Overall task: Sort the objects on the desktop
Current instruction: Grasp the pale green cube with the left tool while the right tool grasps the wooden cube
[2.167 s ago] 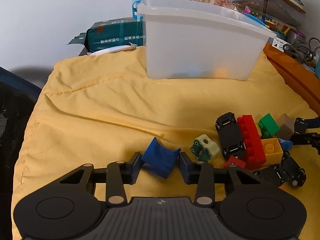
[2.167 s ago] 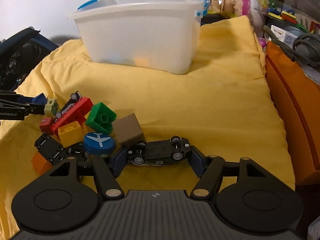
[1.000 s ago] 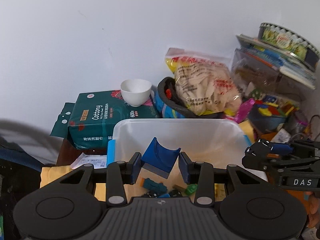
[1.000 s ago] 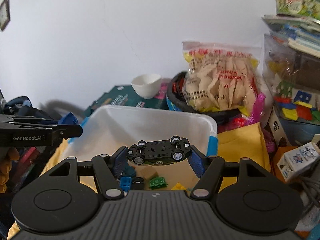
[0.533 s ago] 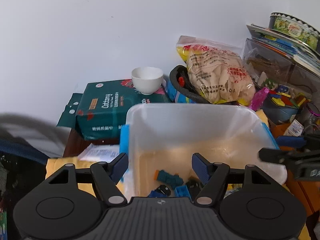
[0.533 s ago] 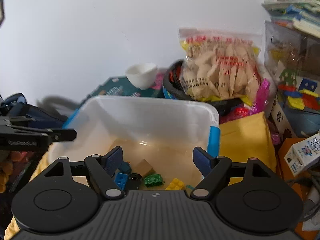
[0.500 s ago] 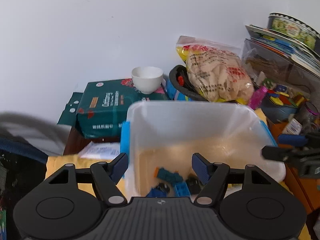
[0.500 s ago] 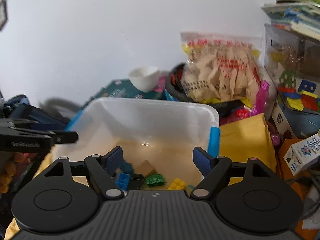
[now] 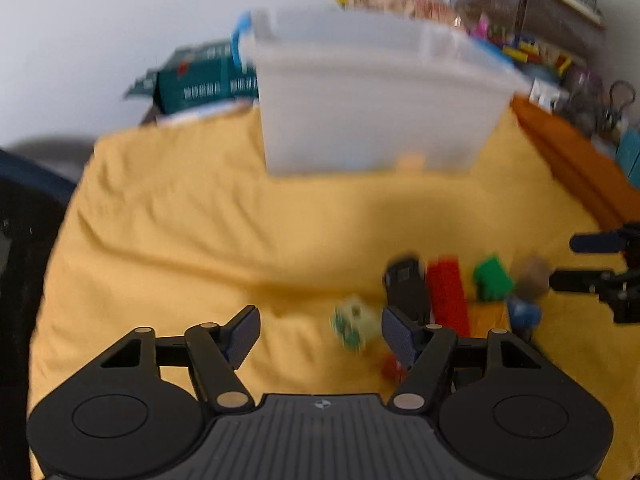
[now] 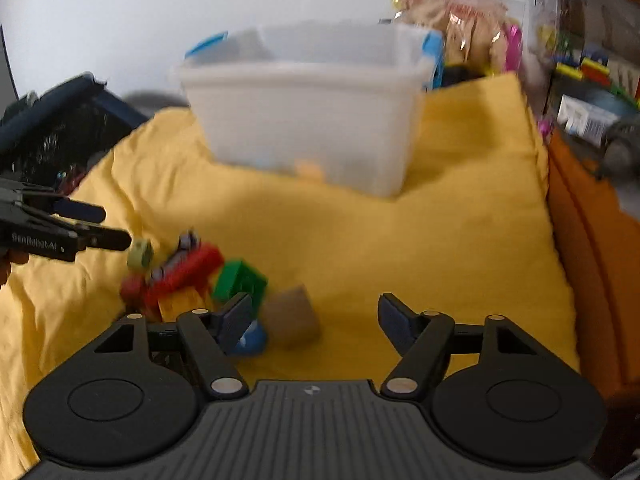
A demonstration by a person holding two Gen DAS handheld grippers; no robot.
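Both views are blurred by motion. A heap of toys lies on the yellow cloth point(image 9: 200, 220): a black car point(image 9: 406, 284), a red brick point(image 9: 446, 292), a green brick point(image 9: 492, 278) and a pale green block point(image 9: 354, 326). My left gripper point(image 9: 320, 334) hangs low over the cloth. Its jaws are closing with nothing pressed between them, and the pale green block lies just ahead, nearer its right finger. My right gripper point(image 10: 316, 322) is closing too, its pads touching nothing. A brown cube point(image 10: 290, 316) and a blue disc point(image 10: 250, 338) sit by its left finger. The clear bin point(image 10: 308, 120) stands behind.
The other gripper shows at the edge of each view: the left gripper point(image 10: 116, 227), the right gripper point(image 9: 562, 261). A teal pack point(image 9: 200, 80) and a snack bag point(image 10: 460, 20) lie behind the bin. An orange ledge point(image 10: 588, 240) borders the cloth on the right, with dark mesh point(image 10: 52, 132) on the left.
The blue piece and the toy car left my grippers over the bin. Both grippers then dropped back from above the bin to the toy heap on the cloth.
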